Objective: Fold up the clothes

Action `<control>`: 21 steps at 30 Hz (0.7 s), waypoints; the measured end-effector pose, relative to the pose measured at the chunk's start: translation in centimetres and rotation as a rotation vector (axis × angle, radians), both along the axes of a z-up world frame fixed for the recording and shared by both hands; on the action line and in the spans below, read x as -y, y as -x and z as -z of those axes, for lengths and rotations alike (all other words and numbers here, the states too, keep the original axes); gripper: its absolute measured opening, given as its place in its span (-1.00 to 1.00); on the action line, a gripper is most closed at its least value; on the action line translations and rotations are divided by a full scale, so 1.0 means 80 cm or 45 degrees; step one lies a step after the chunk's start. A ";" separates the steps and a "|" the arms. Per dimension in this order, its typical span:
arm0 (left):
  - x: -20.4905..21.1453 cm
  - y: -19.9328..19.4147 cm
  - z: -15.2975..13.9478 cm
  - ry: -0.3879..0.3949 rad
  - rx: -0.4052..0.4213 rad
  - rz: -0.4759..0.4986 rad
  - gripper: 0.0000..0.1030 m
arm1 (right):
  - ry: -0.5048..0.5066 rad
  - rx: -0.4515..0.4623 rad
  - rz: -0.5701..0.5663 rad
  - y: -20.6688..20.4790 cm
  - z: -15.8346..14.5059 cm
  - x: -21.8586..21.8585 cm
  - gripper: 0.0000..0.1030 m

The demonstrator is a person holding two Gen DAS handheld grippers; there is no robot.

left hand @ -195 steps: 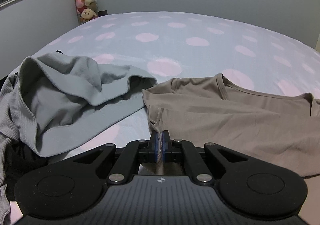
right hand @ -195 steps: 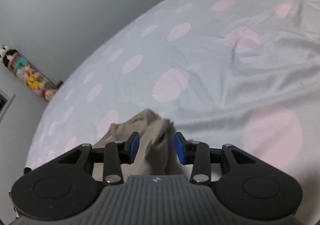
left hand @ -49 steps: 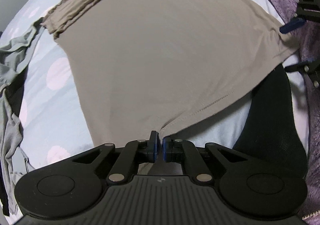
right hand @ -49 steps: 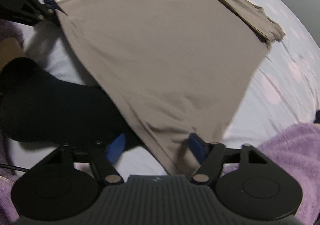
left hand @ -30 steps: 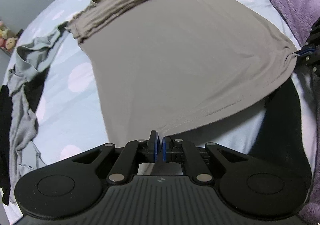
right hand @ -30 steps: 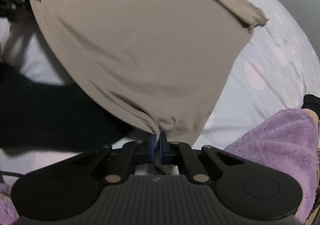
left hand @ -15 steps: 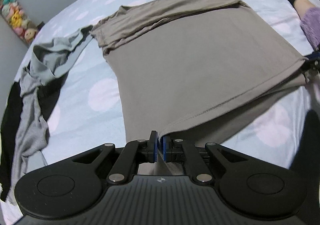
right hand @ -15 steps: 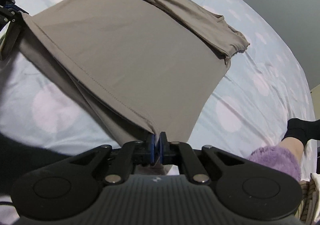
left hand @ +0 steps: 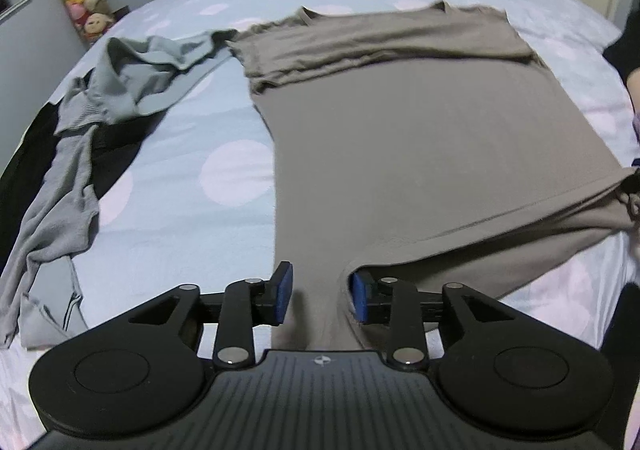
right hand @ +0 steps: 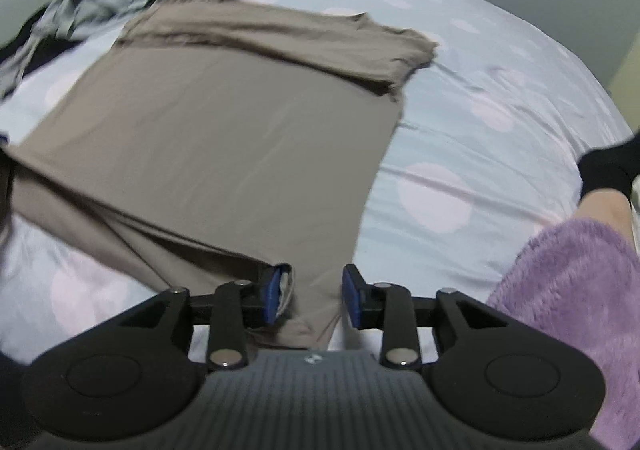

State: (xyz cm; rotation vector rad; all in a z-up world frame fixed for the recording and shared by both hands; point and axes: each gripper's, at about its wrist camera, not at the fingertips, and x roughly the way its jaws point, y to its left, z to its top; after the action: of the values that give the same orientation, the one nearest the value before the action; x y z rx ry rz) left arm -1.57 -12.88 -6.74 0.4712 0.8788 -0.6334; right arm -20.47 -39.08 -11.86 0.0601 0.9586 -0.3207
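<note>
now both jaws opening: left gripper [left hand: 320, 292] & right gripper [right hand: 307, 292] straddle taupe shirt [left hand: 420, 154] hem corners, unpinched.

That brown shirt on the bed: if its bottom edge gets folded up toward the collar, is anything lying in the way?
Nothing visible does. The brown shirt lies flat on the bed, its top bare. The grey clothes sit off its left side, touching only near the sleeve. Both grippers, left and right, are opening with the hem corners between their fingers.

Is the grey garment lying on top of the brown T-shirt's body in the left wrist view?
No, the grey garment lies crumpled on the dotted bedsheet beside the brown T-shirt, only meeting its sleeve edge.
</note>
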 end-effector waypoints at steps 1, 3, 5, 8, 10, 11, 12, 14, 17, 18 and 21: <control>-0.004 0.000 -0.004 0.020 0.000 -0.011 -0.28 | -0.005 0.017 0.016 0.002 -0.002 0.002 -0.20; -0.011 -0.001 -0.011 0.064 -0.014 -0.034 -0.20 | -0.010 0.042 0.040 0.006 -0.006 0.003 -0.11; -0.019 -0.005 -0.015 0.111 -0.045 -0.059 -0.17 | -0.029 0.053 0.061 0.008 -0.007 0.007 0.04; -0.030 -0.015 -0.016 0.164 -0.089 -0.127 -0.08 | -0.043 0.047 0.083 0.006 -0.004 0.012 0.12; -0.037 -0.019 -0.015 0.194 -0.095 -0.183 -0.06 | -0.037 0.054 0.110 0.007 -0.005 0.013 0.12; -0.039 -0.020 -0.016 0.197 -0.093 -0.202 -0.06 | -0.034 0.058 0.123 0.007 -0.005 0.014 0.12; -0.041 -0.021 -0.016 0.194 -0.086 -0.218 -0.06 | -0.033 0.061 0.136 0.007 -0.005 0.015 0.12; -0.043 -0.021 -0.017 0.163 -0.048 -0.254 -0.06 | -0.039 0.062 0.151 0.009 -0.005 0.017 0.13; -0.047 -0.024 -0.019 0.127 -0.009 -0.306 -0.09 | -0.054 0.071 0.159 0.011 -0.008 0.020 0.17; -0.049 -0.026 -0.021 0.128 -0.010 -0.321 -0.09 | -0.061 0.074 0.159 0.011 -0.009 0.021 0.17; -0.059 -0.034 -0.026 0.150 -0.024 -0.354 -0.09 | -0.067 0.082 0.192 0.011 -0.015 0.029 0.17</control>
State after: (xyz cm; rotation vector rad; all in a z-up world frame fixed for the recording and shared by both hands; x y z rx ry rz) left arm 1.12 -8.18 -4.69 0.2315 0.9000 -0.4319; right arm -21.33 -41.40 -10.69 0.1905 0.9003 -0.4298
